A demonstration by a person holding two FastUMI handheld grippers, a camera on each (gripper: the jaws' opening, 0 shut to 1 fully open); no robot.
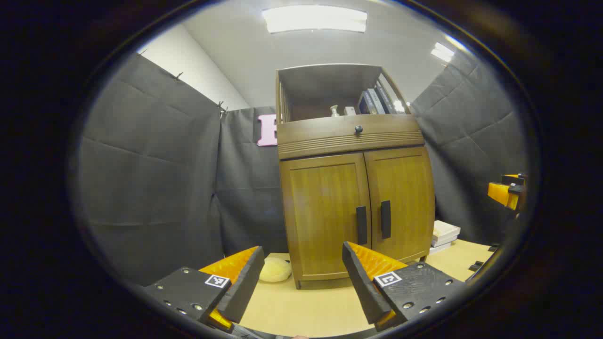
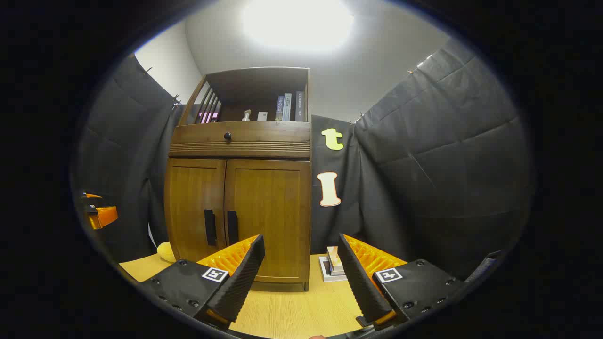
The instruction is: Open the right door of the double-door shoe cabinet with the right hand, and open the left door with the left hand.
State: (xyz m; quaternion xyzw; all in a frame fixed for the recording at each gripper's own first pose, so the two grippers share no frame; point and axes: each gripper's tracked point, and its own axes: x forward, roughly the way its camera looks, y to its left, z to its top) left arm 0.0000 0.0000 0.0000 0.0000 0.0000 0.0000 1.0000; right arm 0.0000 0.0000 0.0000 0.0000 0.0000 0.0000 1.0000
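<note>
A brown wooden shoe cabinet (image 1: 353, 188) (image 2: 240, 197) stands on a light wooden table, both doors closed. The left door (image 1: 325, 212) (image 2: 195, 207) and right door (image 1: 400, 197) (image 2: 268, 212) each carry a dark vertical handle (image 1: 361, 225) (image 1: 386, 219) (image 2: 209, 227) (image 2: 232, 227) at the centre seam. My left gripper (image 1: 301, 278) is open, held back from the cabinet front, nothing between its fingers. My right gripper (image 2: 301, 273) is open too, to the right of the cabinet. In the left gripper view the right gripper (image 1: 509, 193) peeks in at the right edge.
A drawer with a round knob (image 1: 358, 128) sits above the doors; an open shelf holds books (image 1: 374, 101). A yellow soft object (image 1: 275, 269) lies left of the cabinet base, a stack of books (image 2: 332, 266) to its right. The table (image 1: 306, 310) lies between grippers and cabinet.
</note>
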